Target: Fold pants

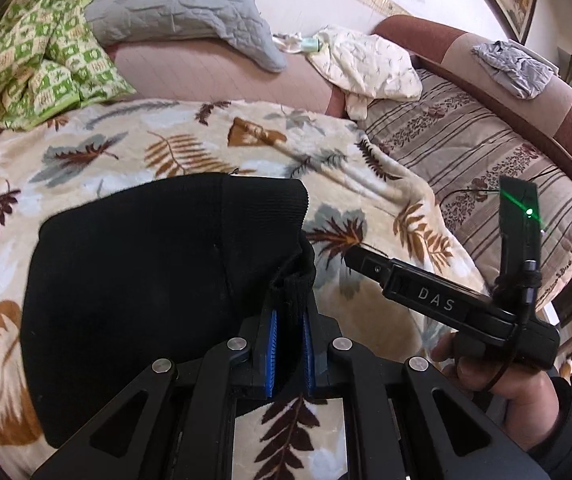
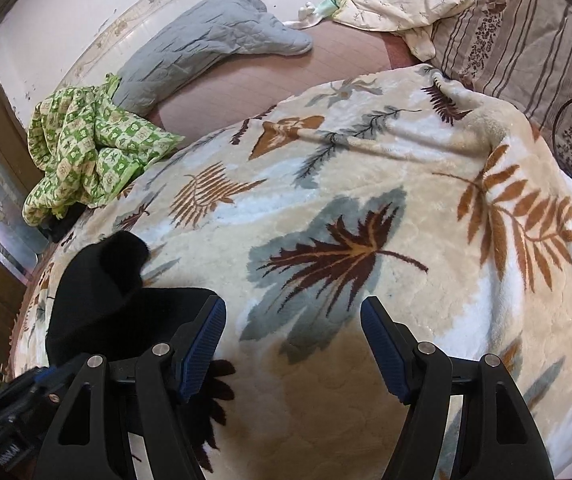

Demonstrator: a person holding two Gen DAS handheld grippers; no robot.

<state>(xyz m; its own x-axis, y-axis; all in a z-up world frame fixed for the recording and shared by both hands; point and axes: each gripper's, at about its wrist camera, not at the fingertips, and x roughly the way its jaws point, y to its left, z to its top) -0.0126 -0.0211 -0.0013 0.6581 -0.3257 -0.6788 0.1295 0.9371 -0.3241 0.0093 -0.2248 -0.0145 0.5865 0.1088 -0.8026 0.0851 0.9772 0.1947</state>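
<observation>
Nearest to me, the left gripper has its blue-padded fingers pressed together on a ribbed hem of the black knitted pants, which bunch up between the pads. The rest of the dark garment lies in a folded heap on the cream fleece blanket with brown and grey leaf prints, spreading to the left of that gripper. Just beside it on the right, the right gripper hovers above the blanket with its ribbed blue fingers spread wide apart and nothing between them; its left finger sits at the edge of the black cloth, and I cannot tell whether they touch. A bare hand grips its black handle.

Further back, the blanket covers a bed with a pinkish-brown mattress cover. A crumpled green and cream checked quilt sits at the far left edge, next to a grey quilted cover. A pale cream cloth with small sprigs lies by a striped, flower-patterned sheet, and a rumpled grey garment rests on the brown padded headboard.
</observation>
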